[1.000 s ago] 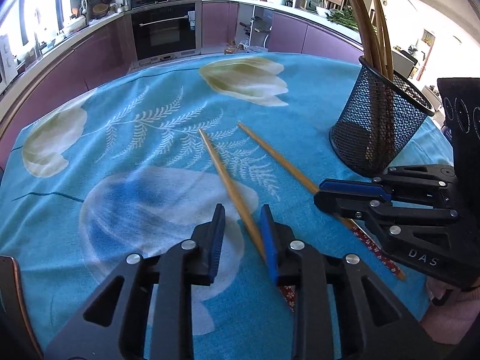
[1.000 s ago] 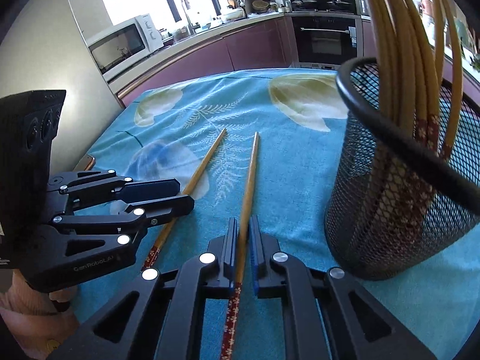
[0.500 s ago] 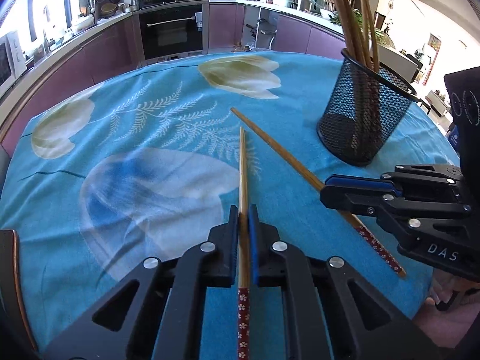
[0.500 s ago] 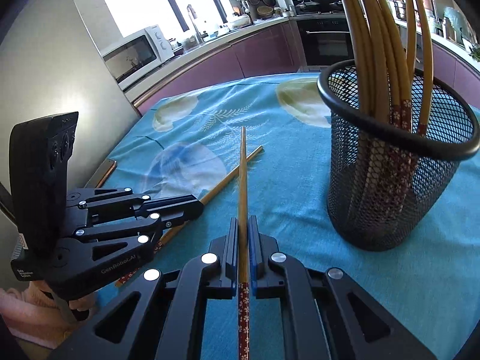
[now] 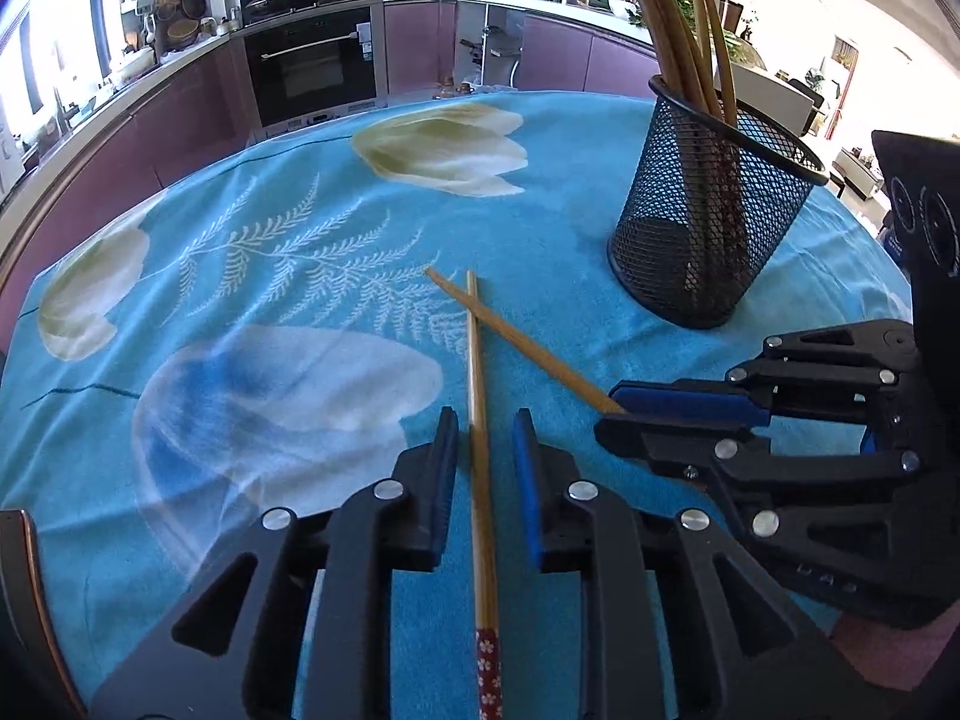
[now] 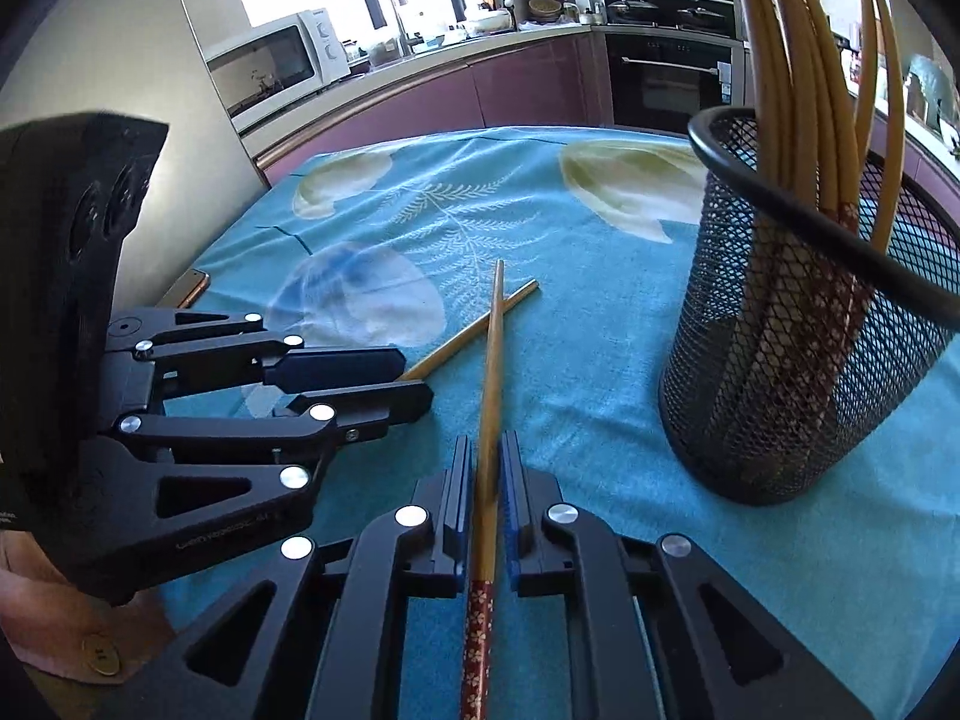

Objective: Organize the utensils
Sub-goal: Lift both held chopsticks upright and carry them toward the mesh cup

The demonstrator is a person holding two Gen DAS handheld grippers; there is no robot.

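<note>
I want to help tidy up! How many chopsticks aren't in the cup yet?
2. One chopstick lies between the left gripper's fingers; the other is pinched by the right gripper, crossing it near the tips.

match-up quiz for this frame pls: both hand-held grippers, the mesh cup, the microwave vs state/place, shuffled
Things:
1. left hand-held gripper
2. right hand-held gripper
3. black mesh cup
4. microwave

States or places:
A. on the kitchen counter by the window
B. pads pressing the clamped chopstick
C. jaws apart, loose chopstick between them
D. upright on the blue tablecloth, bundle of chopsticks inside

Pairs: 1-C, 2-B, 3-D, 4-A

Note: the left hand-held gripper's jaws have just been opening; the loose chopstick lies between them unclamped.
</note>
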